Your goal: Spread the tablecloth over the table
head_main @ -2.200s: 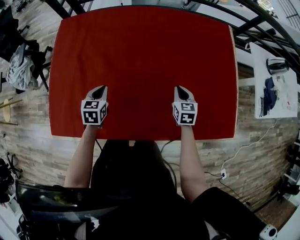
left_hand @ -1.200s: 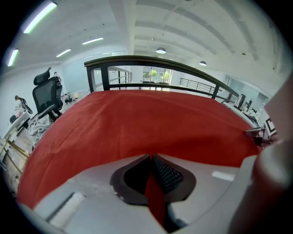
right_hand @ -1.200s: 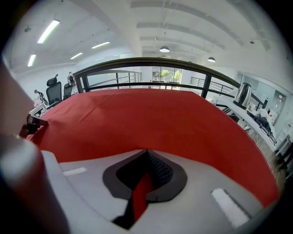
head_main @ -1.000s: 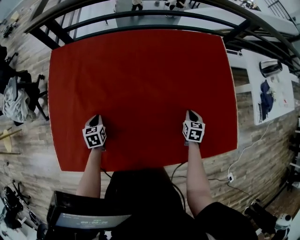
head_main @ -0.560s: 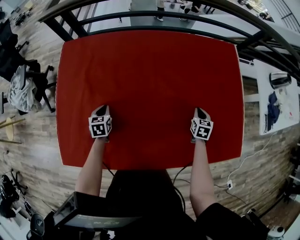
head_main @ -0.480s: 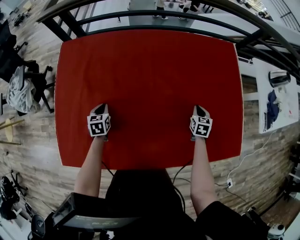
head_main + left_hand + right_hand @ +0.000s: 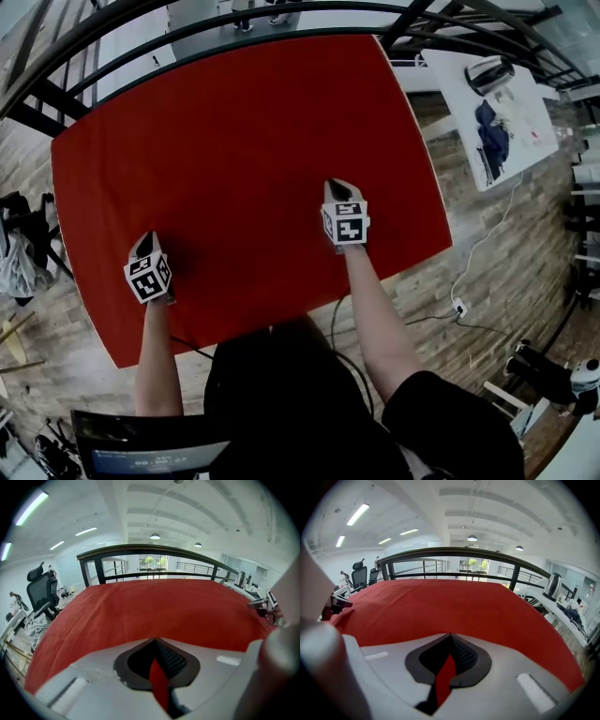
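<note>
Red tablecloth lies flat over the whole table, its near edge close to your body. Your left gripper and right gripper are each squeezed tight on a thin pinch of the cloth. Pull both sides gently and the same, so no bumps come. Your left arm and right arm reach out, well apart. Both grippers point forward and down.
</note>
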A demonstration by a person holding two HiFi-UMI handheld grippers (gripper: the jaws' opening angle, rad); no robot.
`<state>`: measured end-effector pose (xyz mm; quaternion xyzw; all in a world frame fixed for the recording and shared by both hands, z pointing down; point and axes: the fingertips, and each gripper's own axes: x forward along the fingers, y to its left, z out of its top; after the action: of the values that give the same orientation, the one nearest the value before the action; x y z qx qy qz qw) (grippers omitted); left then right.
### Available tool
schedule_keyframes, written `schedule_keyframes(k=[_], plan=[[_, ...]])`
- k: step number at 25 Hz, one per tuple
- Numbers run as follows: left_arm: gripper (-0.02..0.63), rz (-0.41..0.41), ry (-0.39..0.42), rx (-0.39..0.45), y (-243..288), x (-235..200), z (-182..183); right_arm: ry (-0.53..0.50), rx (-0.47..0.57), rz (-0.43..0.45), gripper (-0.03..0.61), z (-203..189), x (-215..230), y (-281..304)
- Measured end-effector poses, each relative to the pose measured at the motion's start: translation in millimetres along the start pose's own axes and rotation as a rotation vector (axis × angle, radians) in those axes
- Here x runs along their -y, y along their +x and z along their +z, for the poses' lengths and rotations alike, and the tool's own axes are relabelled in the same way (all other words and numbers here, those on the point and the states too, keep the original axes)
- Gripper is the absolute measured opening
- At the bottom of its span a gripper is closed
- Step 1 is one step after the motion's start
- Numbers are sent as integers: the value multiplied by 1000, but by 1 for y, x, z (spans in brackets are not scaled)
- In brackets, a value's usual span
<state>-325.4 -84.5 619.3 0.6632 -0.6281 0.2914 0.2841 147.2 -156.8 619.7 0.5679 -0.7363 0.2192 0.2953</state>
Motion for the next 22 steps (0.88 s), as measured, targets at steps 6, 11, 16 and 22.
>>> schedule_keyframes(k=[6, 11, 16, 22], plan=[[8, 8, 13, -49, -10, 4, -36, 43, -54, -82, 11, -53, 18, -23], [8, 3, -24, -23, -1, -1, -24, 64, -54, -77, 9, -46, 19, -13], [8, -16, -11, -11, 11, -1, -10, 61, -55, -74, 9, -34, 25, -2], [8, -8, 8, 9, 15, 1, -7, 53, -56, -61, 9, -28, 28, 5]])
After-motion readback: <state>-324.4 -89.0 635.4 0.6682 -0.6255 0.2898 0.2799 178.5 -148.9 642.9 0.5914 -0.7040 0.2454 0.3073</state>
